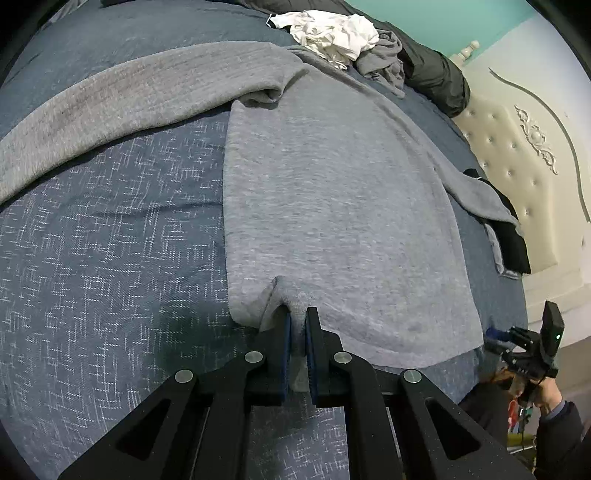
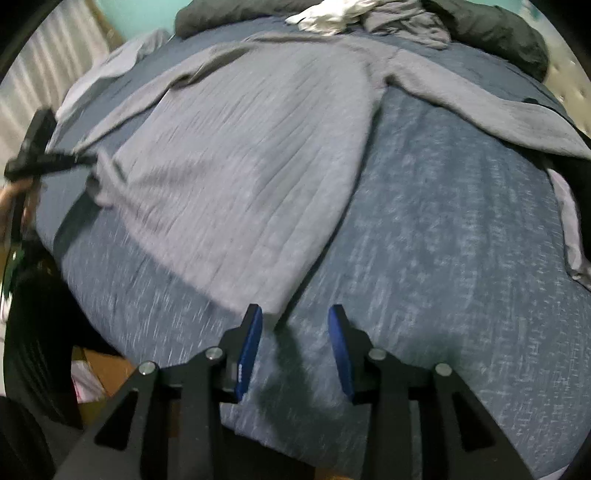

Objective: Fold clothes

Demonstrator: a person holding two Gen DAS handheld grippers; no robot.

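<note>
Grey sweater (image 1: 332,206) spread flat on blue bedspread (image 1: 92,258). Left gripper (image 1: 298,325) clamped on its near hem, fabric bunched between pads. Right gripper (image 2: 295,332) jaws apart, empty, beside hem corner. Bare bedspread right of sweater; clothes pile (image 1: 332,33) at far edge.

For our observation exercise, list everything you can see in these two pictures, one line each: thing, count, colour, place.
grey sweater: one, grey, spread flat on the bed, hem nearest the cameras
bedspread: one, dark blue with white flecks, under the sweater
white garment: one, white, crumpled at the far side
grey garment: one, grey, bunched beside the white one
dark bedding: one, dark, far edge near the headboard
headboard: one, cream, tufted, at the right
left tongs: one pair, black with blue pads, shut on the sweater's hem
right tongs: one pair, black with blue pads, open, holding nothing, at the sweater's corner
</note>
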